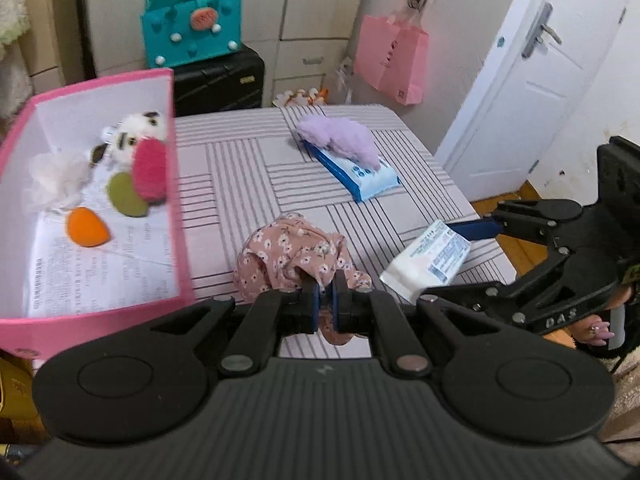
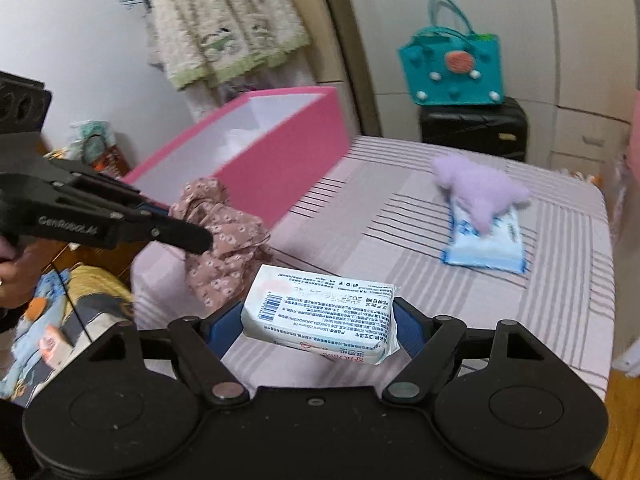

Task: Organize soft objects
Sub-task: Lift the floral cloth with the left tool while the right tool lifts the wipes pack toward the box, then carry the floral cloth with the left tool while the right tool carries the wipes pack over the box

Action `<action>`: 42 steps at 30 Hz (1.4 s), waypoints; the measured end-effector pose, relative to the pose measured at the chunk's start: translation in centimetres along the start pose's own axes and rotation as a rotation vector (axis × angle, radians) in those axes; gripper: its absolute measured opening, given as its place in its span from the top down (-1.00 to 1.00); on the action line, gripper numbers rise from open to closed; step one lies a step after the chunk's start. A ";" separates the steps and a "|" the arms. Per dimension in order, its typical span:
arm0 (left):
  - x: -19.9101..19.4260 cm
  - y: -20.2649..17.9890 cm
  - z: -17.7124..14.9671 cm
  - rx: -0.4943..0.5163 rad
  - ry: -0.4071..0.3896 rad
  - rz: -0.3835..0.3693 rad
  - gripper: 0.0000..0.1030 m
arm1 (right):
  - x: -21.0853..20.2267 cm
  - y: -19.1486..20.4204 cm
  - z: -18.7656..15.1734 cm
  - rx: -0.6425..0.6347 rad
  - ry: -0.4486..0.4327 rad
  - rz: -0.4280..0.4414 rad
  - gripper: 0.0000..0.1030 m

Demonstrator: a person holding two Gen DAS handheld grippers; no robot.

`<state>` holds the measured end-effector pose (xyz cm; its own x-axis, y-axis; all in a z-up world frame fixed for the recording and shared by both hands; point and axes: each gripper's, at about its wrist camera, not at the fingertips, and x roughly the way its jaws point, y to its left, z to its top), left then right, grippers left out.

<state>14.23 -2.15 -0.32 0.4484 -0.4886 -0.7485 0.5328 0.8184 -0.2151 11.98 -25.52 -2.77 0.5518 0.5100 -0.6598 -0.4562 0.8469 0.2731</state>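
Surface [image 1: 248, 168] first: striped pink cloth over it, with a pink box [image 1: 176, 184] sitting on its left side that's already got a few plush bits in it, so the sorting looks partly done. Farther back there's a blue wipes pack [image 1: 360, 172] with a purple fluffy thing [image 1: 340, 138] lying on top, both untouched. Then the stuff in hand: the right claw [image 2: 318, 326] is clamped across a white tissue pack [image 2: 320, 312], which looks lifted clear of the surface, and the left claw [image 1: 325, 300] is pinched tight on a floral cloth [image 1: 288, 256], bunched up and hanging just beside the box's near wall. So I'd say we're mid-carry, both pieces picked up and heading for the box. Next move is probably getting the cloth over that wall and letting go inside. It's floppy, so the dangling part could snag the rim unless it goes high enough. The tissue pack can follow, and it's squishy too, so no need to squeeze harder.
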 end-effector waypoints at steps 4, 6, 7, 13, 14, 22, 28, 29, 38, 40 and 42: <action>-2.3 0.5 -0.2 -0.017 -0.029 0.010 0.89 | -0.7 2.1 0.9 -0.048 -0.006 0.018 -0.61; -3.7 0.7 -0.4 -0.019 -0.043 0.010 0.89 | -1.0 3.0 1.6 -0.069 -0.008 0.031 -0.61; -4.4 0.9 -0.5 -0.023 -0.054 0.013 0.89 | -1.2 3.5 1.9 -0.079 -0.010 0.036 -0.61; -8.6 2.3 -1.5 -0.035 -0.145 0.053 0.88 | -1.5 6.0 4.2 -0.134 -0.031 0.041 -0.61; -9.2 2.7 -1.6 -0.040 -0.154 0.057 0.88 | -1.5 6.3 4.5 -0.145 -0.038 0.037 -0.61; -12.1 5.6 -1.7 -0.034 -0.200 0.139 0.88 | 0.3 8.6 7.1 -0.188 -0.071 0.057 -0.61; -12.7 8.6 -0.5 -0.064 -0.227 0.143 0.87 | 2.2 10.0 9.2 -0.228 -0.087 0.067 -0.61; -12.5 9.0 -0.4 -0.066 -0.227 0.146 0.87 | 2.7 10.1 9.6 -0.234 -0.092 0.055 -0.61; -9.6 13.9 1.0 -0.061 -0.239 0.234 0.87 | 6.7 9.5 13.4 -0.208 -0.103 0.007 -0.61; -8.7 14.7 1.2 -0.048 -0.227 0.261 0.86 | 7.9 9.3 14.2 -0.206 -0.097 0.014 -0.61; -7.8 14.9 1.2 0.016 -0.235 0.336 0.85 | 9.2 9.2 14.9 -0.204 -0.086 0.025 -0.61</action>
<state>19.49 13.49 3.04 0.7502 -0.2525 -0.6111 0.3392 0.9403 0.0278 23.28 -10.82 4.09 0.5919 0.5489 -0.5902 -0.5973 0.7904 0.1360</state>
